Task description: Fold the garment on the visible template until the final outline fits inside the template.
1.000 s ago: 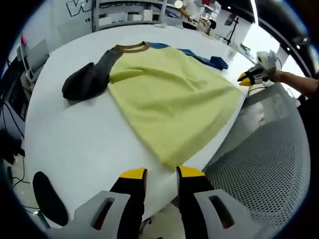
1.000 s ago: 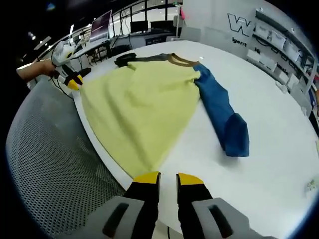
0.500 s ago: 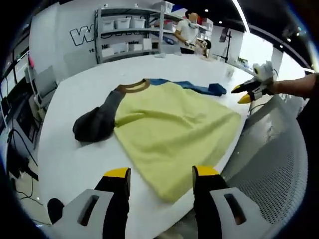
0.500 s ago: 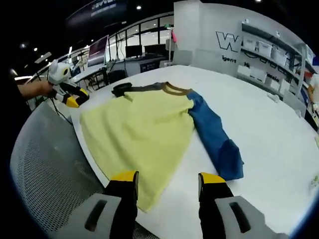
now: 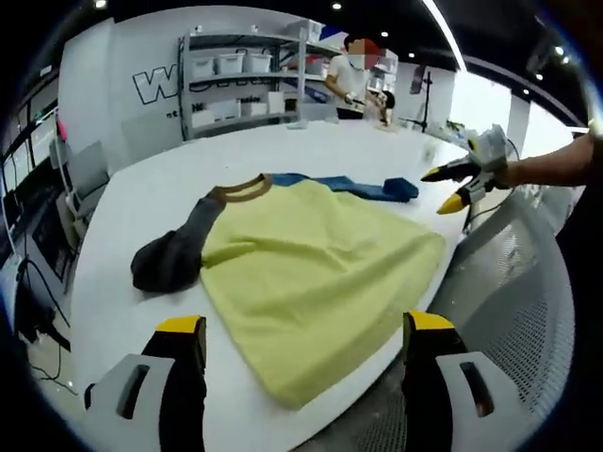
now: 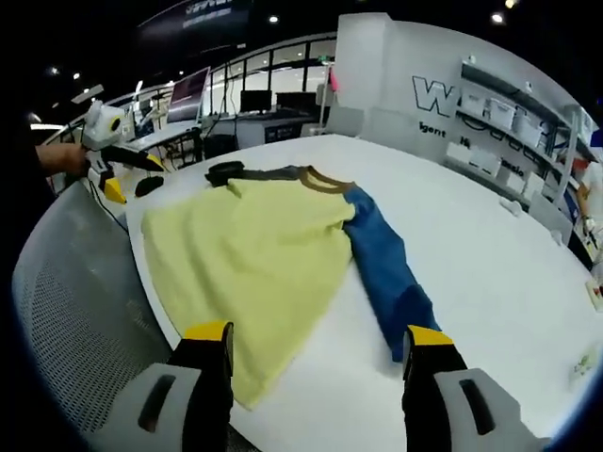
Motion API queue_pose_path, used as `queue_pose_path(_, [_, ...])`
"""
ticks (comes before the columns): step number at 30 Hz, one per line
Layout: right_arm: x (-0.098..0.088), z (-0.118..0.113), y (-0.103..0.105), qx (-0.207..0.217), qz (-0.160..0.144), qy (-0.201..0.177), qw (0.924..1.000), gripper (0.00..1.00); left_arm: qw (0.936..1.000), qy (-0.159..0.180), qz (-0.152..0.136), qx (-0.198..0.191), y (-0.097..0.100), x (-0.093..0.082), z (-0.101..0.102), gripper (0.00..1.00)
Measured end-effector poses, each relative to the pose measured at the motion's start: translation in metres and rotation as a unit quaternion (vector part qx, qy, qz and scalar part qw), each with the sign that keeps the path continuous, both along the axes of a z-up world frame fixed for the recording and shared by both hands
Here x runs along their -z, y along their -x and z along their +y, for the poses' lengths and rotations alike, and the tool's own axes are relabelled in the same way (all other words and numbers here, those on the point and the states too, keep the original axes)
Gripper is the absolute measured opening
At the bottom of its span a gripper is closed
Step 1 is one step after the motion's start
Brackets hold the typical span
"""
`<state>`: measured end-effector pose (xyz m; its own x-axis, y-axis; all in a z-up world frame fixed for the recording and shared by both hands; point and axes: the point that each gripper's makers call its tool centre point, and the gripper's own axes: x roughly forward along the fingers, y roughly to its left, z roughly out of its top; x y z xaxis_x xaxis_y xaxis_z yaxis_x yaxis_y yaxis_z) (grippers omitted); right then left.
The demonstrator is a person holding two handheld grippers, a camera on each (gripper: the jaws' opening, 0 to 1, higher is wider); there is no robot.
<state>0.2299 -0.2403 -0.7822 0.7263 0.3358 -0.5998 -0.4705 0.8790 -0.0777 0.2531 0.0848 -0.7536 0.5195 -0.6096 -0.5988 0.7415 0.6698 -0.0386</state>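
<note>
Whereas a second ago its jaws stood almost together, the left gripper (image 5: 297, 330) now holds them wide apart in the left gripper view, released and grasping nothing. The view has also risen and drawn back, so the move reads as a hand readying for a first grasp, not a fold under way. The garment (image 5: 316, 273), a yellow shirt, lies spread flat on the white worktop (image 5: 141, 202) and looks unfolded, its hem running along the worktop's near edge. That hem sits just ahead of the open jaws, apart from them. The dark grey sleeve (image 5: 170, 254) lies bunched toward the worktop's left side; the blue sleeve (image 5: 363, 186) stretches along the far side. No template outline can be made out under the cloth. The right gripper (image 5: 450, 188) hovers past the worktop's right edge, jaws parted.

Seen from the right gripper view, the right gripper (image 6: 320, 334) has opened just as wide and is empty. The shirt's hem corner lies near its left jaw, not touching. The blue sleeve (image 6: 382, 273) runs toward the right jaw. The left gripper (image 6: 118, 169) hangs open off the worktop's far left edge.
</note>
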Motion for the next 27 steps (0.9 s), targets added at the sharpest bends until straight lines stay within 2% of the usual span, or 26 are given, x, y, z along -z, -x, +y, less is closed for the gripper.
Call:
queue_pose_path(2, [0.0, 0.0, -0.003, -0.005, -0.001, 0.0, 1.0, 0.79, 0.9999, -0.003, 0.011, -0.005, 0.003, 0.001, -0.001, 0.95])
queue_pose_path(6, [0.007, 0.003, -0.004, -0.027, 0.012, 0.013, 0.9995, 0.85, 0.9998, 0.003, 0.001, -0.018, 0.004, -0.003, 0.002, 0.99])
queue_pose_path(13, [0.008, 0.005, -0.009, -0.034, 0.01, 0.017, 0.9992, 0.99, 0.9993, 0.009, -0.01, -0.035, 0.009, -0.006, 0.008, 0.99])
queue_pose_path(16, [0.011, 0.013, -0.008, -0.041, 0.024, -0.004, 0.9989, 0.99, 0.9992, 0.011, -0.01, -0.038, 0.011, -0.005, 0.007, 0.99])
queue_pose_path(18, [0.015, 0.016, -0.007, -0.051, 0.03, 0.008, 0.9982, 0.99, 0.999, 0.016, -0.014, -0.04, 0.013, -0.005, 0.006, 0.99])
queue_pose_path(20, [0.014, 0.019, -0.007, -0.064, 0.02, 0.022, 0.9975, 0.99, 0.9988, 0.008, -0.022, -0.042, 0.014, -0.005, 0.005, 0.99])
queue_pose_path(27, [0.014, 0.023, -0.008, -0.069, 0.017, 0.027, 0.9971, 0.99, 0.9983, 0.003, -0.025, -0.053, 0.015, -0.002, 0.008, 0.99])
